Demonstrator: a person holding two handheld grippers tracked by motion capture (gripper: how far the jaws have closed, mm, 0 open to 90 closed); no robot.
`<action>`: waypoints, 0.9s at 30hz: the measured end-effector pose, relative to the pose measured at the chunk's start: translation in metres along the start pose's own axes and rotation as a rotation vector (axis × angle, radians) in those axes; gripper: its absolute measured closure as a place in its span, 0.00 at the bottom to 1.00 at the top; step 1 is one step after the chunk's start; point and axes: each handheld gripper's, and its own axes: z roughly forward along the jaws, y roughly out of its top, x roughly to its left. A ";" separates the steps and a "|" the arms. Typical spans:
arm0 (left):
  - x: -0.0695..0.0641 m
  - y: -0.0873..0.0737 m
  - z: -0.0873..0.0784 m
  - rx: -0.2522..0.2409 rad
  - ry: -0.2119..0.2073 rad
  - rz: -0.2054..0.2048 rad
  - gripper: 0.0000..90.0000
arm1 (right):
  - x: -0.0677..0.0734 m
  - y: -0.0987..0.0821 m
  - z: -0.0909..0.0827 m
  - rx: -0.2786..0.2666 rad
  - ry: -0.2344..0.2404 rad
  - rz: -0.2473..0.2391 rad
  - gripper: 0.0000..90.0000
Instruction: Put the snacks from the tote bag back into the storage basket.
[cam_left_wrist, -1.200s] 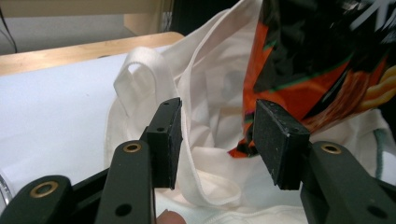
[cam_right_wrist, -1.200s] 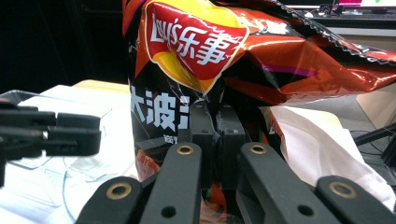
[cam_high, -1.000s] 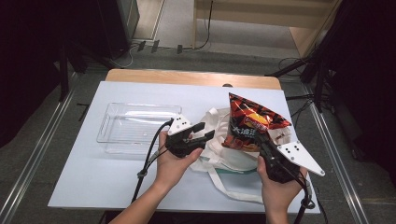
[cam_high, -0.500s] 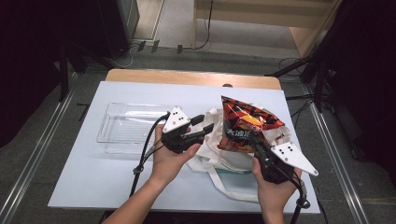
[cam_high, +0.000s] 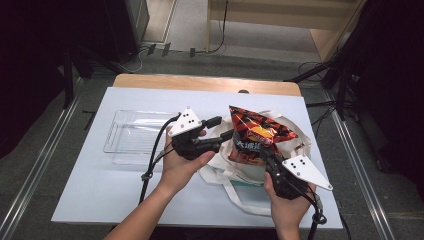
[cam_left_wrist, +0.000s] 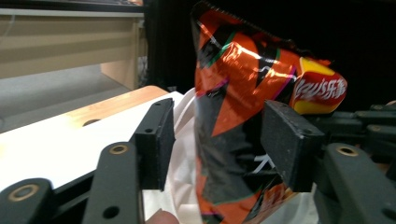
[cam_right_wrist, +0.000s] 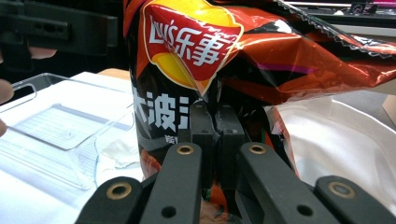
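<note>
A red and black chip bag (cam_high: 255, 135) stands upright above a white tote bag (cam_high: 295, 150) on the table. My right gripper (cam_high: 264, 153) is shut on the bag's lower front, its jaws pinching the foil (cam_right_wrist: 215, 126). My left gripper (cam_high: 225, 131) comes in from the left, open, its two jaws on either side of the chip bag's edge (cam_left_wrist: 224, 135) without pressing it. The tote's white cloth (cam_left_wrist: 182, 154) lies under and behind the bag.
A clear plastic tray (cam_high: 130, 135) lies on the white table (cam_high: 100, 185) to the left of my left hand; its rim (cam_right_wrist: 60, 135) is close beside the chip bag. The tote's handles (cam_high: 240, 195) trail toward the table's front edge.
The chip bag has shifted left and a little lower over the tote. My left gripper has moved right, and its jaws now straddle the bag's edge.
</note>
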 end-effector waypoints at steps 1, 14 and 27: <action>0.000 0.001 0.000 0.000 0.001 -0.001 0.46 | 0.001 0.000 0.000 0.003 0.003 0.001 1.00; 0.004 0.014 0.005 -0.019 -0.042 -0.046 0.34 | 0.011 -0.002 0.002 0.008 0.037 -0.033 1.00; -0.002 0.016 0.016 -0.022 -0.067 -0.047 0.39 | 0.012 -0.003 0.002 0.016 0.077 -0.055 1.00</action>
